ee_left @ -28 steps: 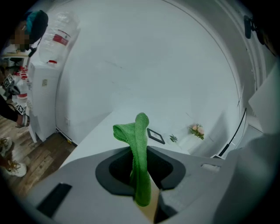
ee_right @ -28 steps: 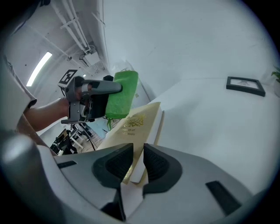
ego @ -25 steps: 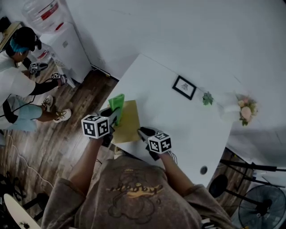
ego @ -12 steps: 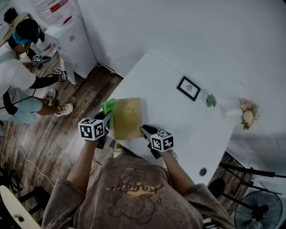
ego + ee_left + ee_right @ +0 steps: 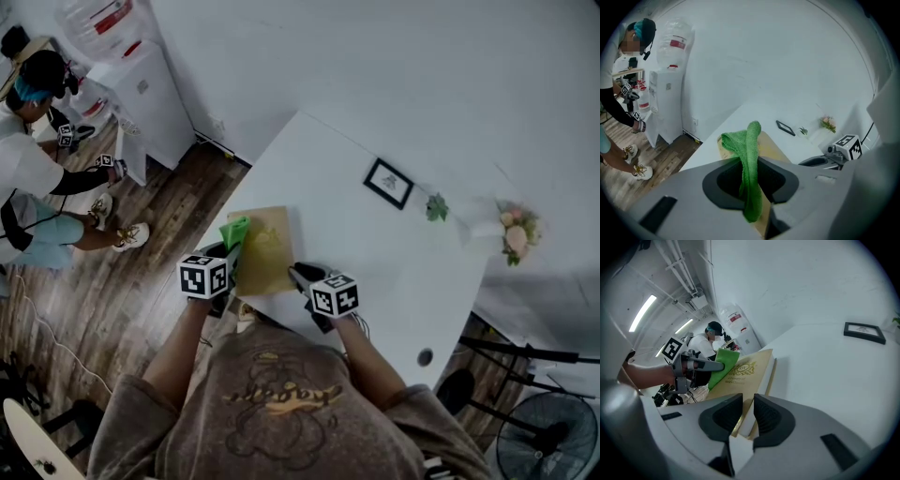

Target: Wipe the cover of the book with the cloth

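Now, head view: book at tabletop 8 o'clock edge, green cloth on its 10 o'clock side | left gripper view: left gripper jaws clenched on green cloth, to rub the cover | right gripper view: right gripper jaws grasp book's near edge, likely steadying it.

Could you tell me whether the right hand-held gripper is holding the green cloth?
No, the green cloth is clamped in the left hand-held gripper, while the right hand-held gripper grips the book by its corner.

Office-like room: water dispenser, white table
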Tool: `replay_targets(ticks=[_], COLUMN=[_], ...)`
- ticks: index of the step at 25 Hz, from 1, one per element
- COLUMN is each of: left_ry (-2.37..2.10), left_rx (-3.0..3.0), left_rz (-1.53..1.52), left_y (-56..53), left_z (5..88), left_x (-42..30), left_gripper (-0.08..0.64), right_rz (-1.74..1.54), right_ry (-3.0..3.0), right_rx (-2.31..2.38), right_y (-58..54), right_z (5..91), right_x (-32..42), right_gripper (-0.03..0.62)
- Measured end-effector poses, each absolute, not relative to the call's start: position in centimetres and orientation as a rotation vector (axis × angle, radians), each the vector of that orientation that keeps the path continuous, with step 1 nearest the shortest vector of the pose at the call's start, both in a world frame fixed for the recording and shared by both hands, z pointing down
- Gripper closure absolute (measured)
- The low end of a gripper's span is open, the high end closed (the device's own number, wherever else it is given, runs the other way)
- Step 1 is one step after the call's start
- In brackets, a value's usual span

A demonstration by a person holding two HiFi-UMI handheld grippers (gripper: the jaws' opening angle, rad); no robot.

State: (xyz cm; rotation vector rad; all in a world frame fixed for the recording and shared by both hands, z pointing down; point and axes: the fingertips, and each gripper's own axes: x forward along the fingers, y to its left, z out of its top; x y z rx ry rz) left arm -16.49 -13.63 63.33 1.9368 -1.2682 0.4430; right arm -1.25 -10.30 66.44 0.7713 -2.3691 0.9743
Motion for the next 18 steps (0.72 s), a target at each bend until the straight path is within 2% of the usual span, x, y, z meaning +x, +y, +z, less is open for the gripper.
replay_targets(ticks=[18], left_ry=[-1.183], left_rx=[1.947], left_rz=[0.485], left_y=[-14.8], left_z=[63.3], left_x=[-13.0], left_gripper=[0.491], right_rz=[0.963], right_ry=[-2.366], right_rx=[0.817], right_y=[-10.5], right_z=[66.4], right_x=[-1.0], right_gripper=[0.514])
